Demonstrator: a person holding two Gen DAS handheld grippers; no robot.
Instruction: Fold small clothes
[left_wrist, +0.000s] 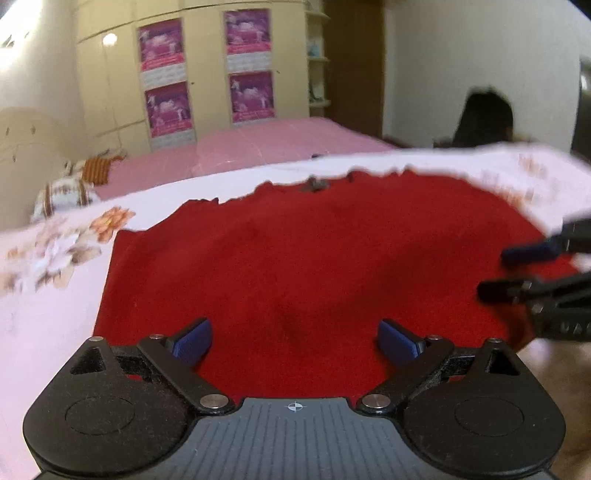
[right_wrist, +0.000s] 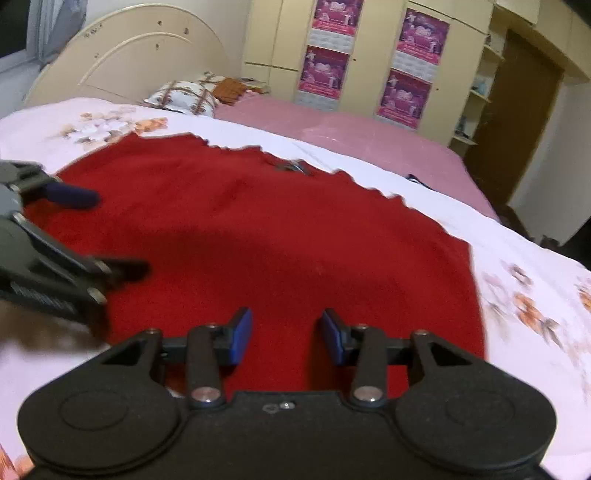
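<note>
Wide bed under a pale floral-print sheet (right_wrist: 524, 258) fills both views, with a pink plain sheet (right_wrist: 369, 136) running beyond it to the cream wardrobe with purple posters (right_wrist: 369, 55); plenty of bare sheet lies open to either side and past the far edge; spread flat across the near middle lies the red fleecy garment (right_wrist: 258, 236), its far edge jagged and scalloped against the white, its right edge straight, its near edge running under both tools; a small dark metallic clasp or trim (right_wrist: 293, 166) sits at the far edge, too blurred to name; at the head, a patterned pillow (right_wrist: 184, 94) lies well clear; left gripper (left_wrist: 295, 341) hovers over the near part of the red cloth, blue pads spread wide, nothing between them; right gripper (right_wrist: 286, 336) hangs just beside it over the same cloth, pads parted more narrowly, nothing pinched; whether either touches the fabric, I cannot tell.
</note>
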